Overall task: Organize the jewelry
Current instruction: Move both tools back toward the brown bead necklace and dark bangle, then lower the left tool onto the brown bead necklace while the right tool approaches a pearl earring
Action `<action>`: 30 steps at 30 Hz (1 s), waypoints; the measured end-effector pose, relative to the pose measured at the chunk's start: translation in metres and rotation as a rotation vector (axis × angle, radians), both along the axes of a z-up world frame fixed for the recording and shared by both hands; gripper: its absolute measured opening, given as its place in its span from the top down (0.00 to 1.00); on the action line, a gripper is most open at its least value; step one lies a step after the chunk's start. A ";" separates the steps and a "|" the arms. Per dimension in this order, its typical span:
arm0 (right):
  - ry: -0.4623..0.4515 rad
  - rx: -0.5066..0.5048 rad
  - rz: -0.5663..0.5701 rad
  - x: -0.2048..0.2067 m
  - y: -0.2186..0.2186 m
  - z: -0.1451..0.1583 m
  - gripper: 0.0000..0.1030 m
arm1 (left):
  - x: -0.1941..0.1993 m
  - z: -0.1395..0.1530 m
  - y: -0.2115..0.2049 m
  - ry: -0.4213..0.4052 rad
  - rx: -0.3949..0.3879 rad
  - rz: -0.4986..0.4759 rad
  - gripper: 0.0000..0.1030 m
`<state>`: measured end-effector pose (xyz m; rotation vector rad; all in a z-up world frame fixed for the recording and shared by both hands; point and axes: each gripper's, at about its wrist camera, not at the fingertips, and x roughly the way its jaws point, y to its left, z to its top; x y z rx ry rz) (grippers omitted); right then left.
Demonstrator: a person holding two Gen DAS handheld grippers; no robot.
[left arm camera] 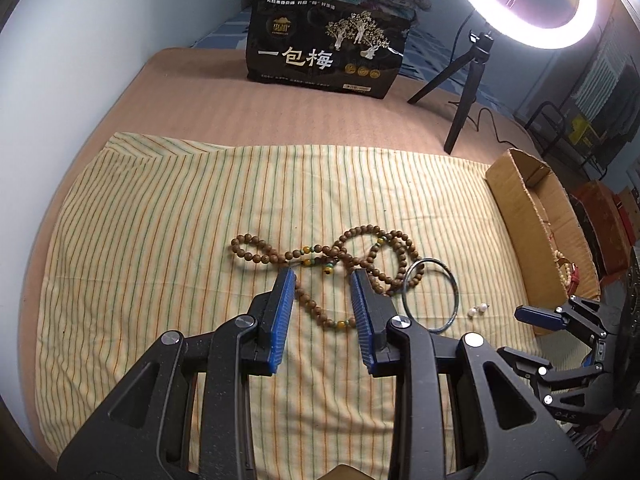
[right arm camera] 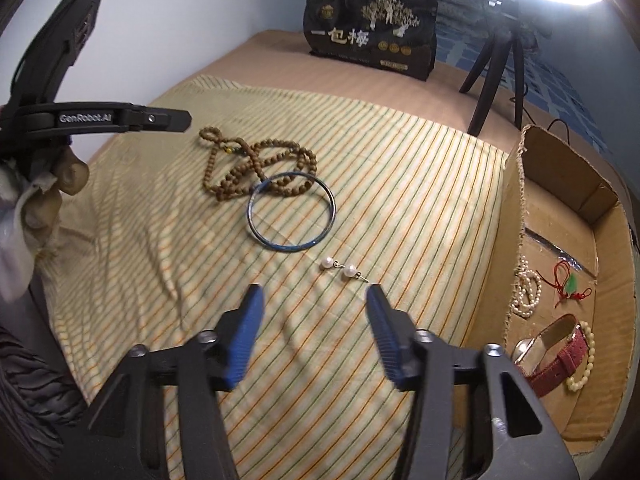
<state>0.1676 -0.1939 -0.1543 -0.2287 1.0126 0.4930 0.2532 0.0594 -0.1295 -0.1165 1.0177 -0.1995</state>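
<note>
Pale blue walls [left arm camera: 100,20], tan bed [left arm camera: 192,80] under striped cloth [left arm camera: 160,220], glowing ring light [left arm camera: 516,0] on black tripod [left arm camera: 468,88]

The bead necklace [left arm camera: 340,264] lies on the cloth [left arm camera: 160,220] between and just beyond the left tongs [left arm camera: 323,276]; the bangle [left arm camera: 430,294] overlaps its right end — two pearl earrings [right arm camera: 339,267] sit just ahead of the right tongs [right arm camera: 316,294], the cardboard box [right arm camera: 560,184] to their right.

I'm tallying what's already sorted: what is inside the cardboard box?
Inside the cardboard box lie a red-strapped watch, a cream bead bracelet, a pearl strand and a red-corded green pendant. The near wall hides part of the floor.
</note>
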 end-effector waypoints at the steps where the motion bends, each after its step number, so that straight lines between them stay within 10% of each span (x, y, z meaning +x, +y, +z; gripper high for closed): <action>1: 0.003 -0.009 0.002 0.002 0.001 -0.003 0.55 | 0.001 -0.001 0.000 0.001 0.000 -0.002 0.72; 30: 0.041 -0.030 -0.006 0.036 0.021 -0.041 0.73 | 0.021 -0.030 -0.006 0.087 -0.066 -0.057 0.72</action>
